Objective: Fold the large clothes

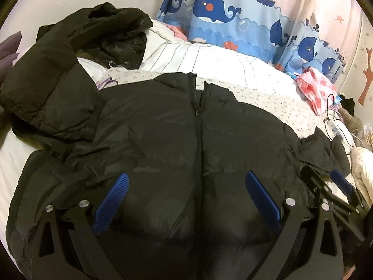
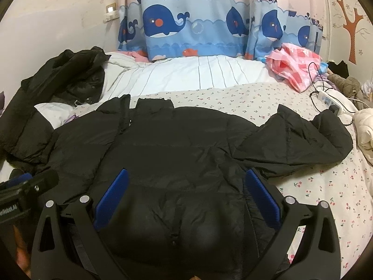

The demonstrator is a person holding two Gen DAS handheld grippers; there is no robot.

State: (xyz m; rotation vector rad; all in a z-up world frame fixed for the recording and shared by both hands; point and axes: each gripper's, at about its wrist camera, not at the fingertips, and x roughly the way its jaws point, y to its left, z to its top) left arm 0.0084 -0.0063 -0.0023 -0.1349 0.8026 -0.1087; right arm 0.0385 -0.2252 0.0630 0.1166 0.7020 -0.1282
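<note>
A black puffer jacket (image 1: 163, 135) lies flat, front up, on the flowered bed sheet (image 2: 314, 198), its zipper (image 1: 200, 126) running down the middle. The right wrist view shows its right sleeve (image 2: 303, 137) stretched out to the side. My left gripper (image 1: 186, 175) is open over the jacket's lower front, straddling the zipper, with nothing between its blue pads (image 1: 112, 203). My right gripper (image 2: 187, 171) is open too, over the jacket's lower right half near the armpit. Each gripper shows at the edge of the other's view: the right gripper (image 1: 338, 184) and the left gripper (image 2: 23, 186).
A second black coat (image 1: 70, 58) is heaped at the back left, against the jacket's left shoulder. Behind it are a white striped duvet (image 2: 198, 72) and a whale curtain (image 2: 186, 23). On the right are a pink checked cloth (image 2: 296, 67), a power strip with cables (image 2: 328, 100) and a cream garment (image 2: 366, 126).
</note>
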